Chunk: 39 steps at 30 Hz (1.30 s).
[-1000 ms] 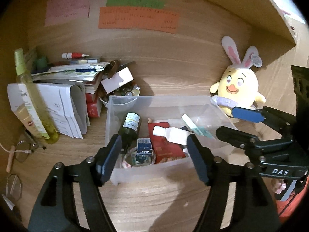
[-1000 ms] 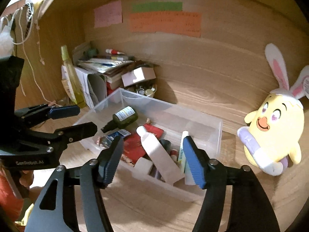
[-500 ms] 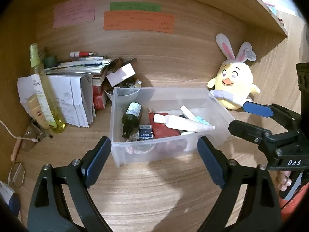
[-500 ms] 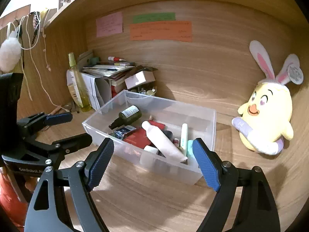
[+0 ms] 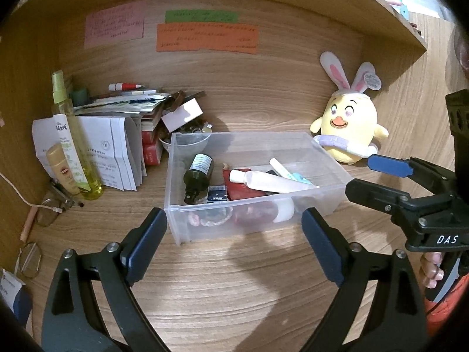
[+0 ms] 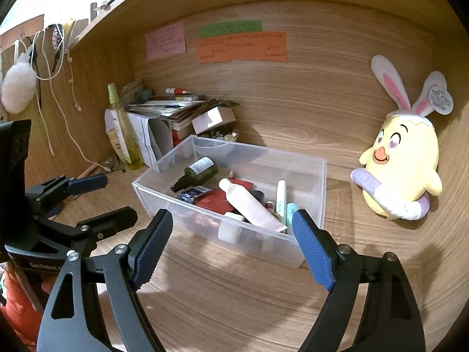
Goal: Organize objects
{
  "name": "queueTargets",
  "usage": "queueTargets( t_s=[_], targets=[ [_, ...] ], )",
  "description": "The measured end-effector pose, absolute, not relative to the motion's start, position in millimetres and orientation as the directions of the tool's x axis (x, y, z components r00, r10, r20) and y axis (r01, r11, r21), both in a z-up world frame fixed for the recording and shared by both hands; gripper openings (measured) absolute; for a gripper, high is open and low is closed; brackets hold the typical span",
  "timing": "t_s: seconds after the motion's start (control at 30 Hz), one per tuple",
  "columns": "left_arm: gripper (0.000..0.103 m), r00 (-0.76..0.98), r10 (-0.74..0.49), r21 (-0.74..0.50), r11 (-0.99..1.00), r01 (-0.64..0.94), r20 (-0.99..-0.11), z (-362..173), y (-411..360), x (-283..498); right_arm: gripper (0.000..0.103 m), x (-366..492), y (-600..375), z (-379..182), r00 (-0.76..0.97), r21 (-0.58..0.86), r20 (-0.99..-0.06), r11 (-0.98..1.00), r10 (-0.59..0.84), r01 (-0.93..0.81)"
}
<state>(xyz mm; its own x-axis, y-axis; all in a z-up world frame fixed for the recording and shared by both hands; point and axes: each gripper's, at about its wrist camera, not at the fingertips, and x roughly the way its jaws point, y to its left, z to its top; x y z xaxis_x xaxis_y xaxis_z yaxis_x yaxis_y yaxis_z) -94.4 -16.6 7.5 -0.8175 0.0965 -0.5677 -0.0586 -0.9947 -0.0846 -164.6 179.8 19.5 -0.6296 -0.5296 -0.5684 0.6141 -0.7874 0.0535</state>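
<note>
2 grippers hover spread and empty before the clear rectangular plastic bin [image 5: 319, 149] on the wooden desk [image 5: 234, 278]: left gripper [image 5: 234, 228], jaws just widened, and right gripper [image 6: 231, 231]. Bin holds a dark green glass bottle [image 5: 198, 173] and white squeeze tube [image 5: 269, 180].

A: Where's the left claw [image 5: 234, 234]?

B: Bottom centre of its own view, jaws just widened, nothing between them.

A: And the right claw [image 6: 231, 234]?

B: Same, gaping, empty. Fingertips [image 5: 431, 270] wrap its handle at lower right.
</note>
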Motion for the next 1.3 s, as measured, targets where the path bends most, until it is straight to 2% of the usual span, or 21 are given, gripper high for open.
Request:
queueTargets(
  t_s=[1.3],
  targets=[
    [0.095, -0.823, 0.102, -0.095, -0.994, -0.059, -0.558, 11.4, -13.4, -90.9, 0.083, -159.8, 181.2, 22.4, -0.628, 0.057, -0.56, -0.781, -0.541, 0.622]
  ],
)
